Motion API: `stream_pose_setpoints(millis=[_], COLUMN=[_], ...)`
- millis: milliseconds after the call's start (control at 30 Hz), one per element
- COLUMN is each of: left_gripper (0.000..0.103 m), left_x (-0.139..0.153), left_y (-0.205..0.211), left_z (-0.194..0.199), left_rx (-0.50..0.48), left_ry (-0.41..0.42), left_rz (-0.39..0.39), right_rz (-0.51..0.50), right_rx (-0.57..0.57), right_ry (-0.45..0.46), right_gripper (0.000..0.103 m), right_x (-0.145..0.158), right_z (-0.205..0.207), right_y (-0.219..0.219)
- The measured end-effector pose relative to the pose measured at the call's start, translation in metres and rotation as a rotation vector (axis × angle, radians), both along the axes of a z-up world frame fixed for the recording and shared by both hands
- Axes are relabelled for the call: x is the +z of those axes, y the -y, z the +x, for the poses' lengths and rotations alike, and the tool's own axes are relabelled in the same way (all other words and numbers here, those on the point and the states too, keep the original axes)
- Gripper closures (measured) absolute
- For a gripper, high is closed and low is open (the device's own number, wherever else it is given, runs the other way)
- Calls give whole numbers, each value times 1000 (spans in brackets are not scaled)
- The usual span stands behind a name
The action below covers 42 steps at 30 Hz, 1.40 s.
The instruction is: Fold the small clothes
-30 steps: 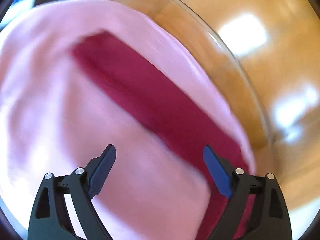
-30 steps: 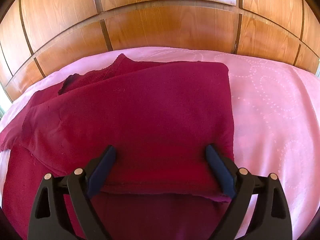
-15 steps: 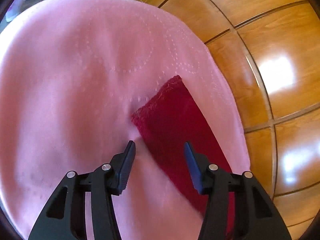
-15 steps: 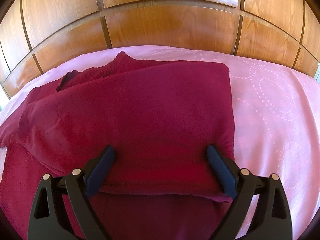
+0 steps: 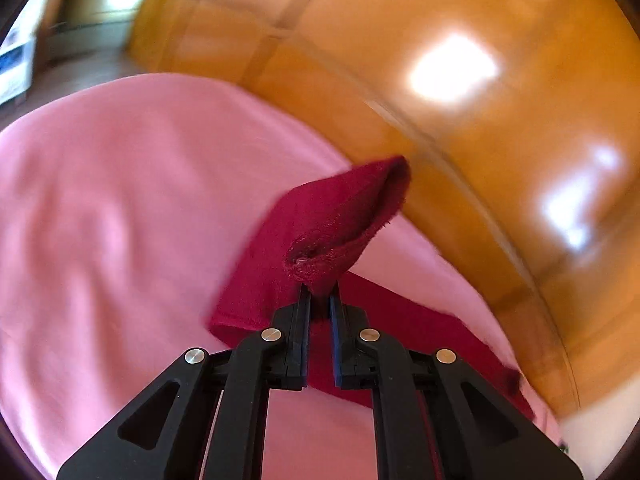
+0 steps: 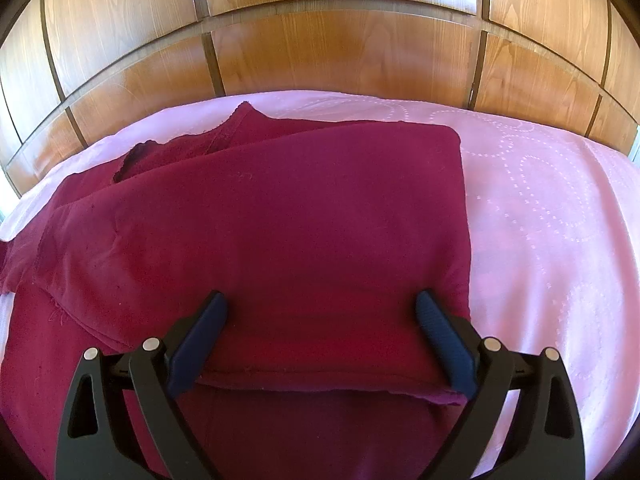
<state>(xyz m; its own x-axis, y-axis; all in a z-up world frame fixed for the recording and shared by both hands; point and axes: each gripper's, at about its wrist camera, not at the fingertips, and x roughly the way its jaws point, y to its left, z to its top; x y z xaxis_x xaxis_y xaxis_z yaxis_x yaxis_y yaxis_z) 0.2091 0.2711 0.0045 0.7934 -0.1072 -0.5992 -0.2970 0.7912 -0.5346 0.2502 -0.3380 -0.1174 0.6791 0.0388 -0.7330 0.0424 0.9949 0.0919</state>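
A dark red garment [image 6: 280,232] lies partly folded on a pink bedspread [image 6: 560,240], its folded flap facing the right wrist view. My right gripper [image 6: 320,316] stands open low over the folded flap's near hem, one finger at each side, pads not pressing it. In the left wrist view my left gripper [image 5: 319,294] is shut on a hem of the dark red garment [image 5: 344,216]. That pinched end stands up off the pink bedspread [image 5: 120,220] in a raised peak, and the rest trails down to the right.
Polished wooden panelling [image 6: 340,52] rises right behind the bed and also fills the right side [image 5: 480,80] of the left wrist view. A floor and pale furniture [image 5: 16,68] show blurred at the far left there.
My left gripper closed from wide open onto the garment's end and lifted it off the bedspread. The right gripper and the folded flap stayed still.
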Motion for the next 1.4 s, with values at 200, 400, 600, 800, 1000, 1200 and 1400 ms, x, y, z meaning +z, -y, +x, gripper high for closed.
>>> stream_pose_setpoints(millis=[200,400,600,800,1000,1200,1400], left_gripper=[96,73,43,43,43,37,35], left_x=[-11,-44,-44,-56,-76,-85,-89], left_y=[130,209,210,217,221,221,222], left_z=[20,31,12,-46,-62,-64,-64], left_rx=[-268,-402,-373,-391,-408,-427,-433], left_ry=[-25,-124,-114,-83,-66,-34,-16], left_rz=[55,122,108,209,275,284,279], right_rz=[5,13,12,67,369,412,366], right_rx=[0,0,-1,56,455,549,459], right_ry=[2,5,6,53,-49,-239,-249], right_gripper=[8,8,8,38,39,42,94], right_x=[0,1,1,31,59,30,20], right_z=[0,0,-1,-7,2,31,48], right_y=[0,0,0,-19,-127,-222,-242])
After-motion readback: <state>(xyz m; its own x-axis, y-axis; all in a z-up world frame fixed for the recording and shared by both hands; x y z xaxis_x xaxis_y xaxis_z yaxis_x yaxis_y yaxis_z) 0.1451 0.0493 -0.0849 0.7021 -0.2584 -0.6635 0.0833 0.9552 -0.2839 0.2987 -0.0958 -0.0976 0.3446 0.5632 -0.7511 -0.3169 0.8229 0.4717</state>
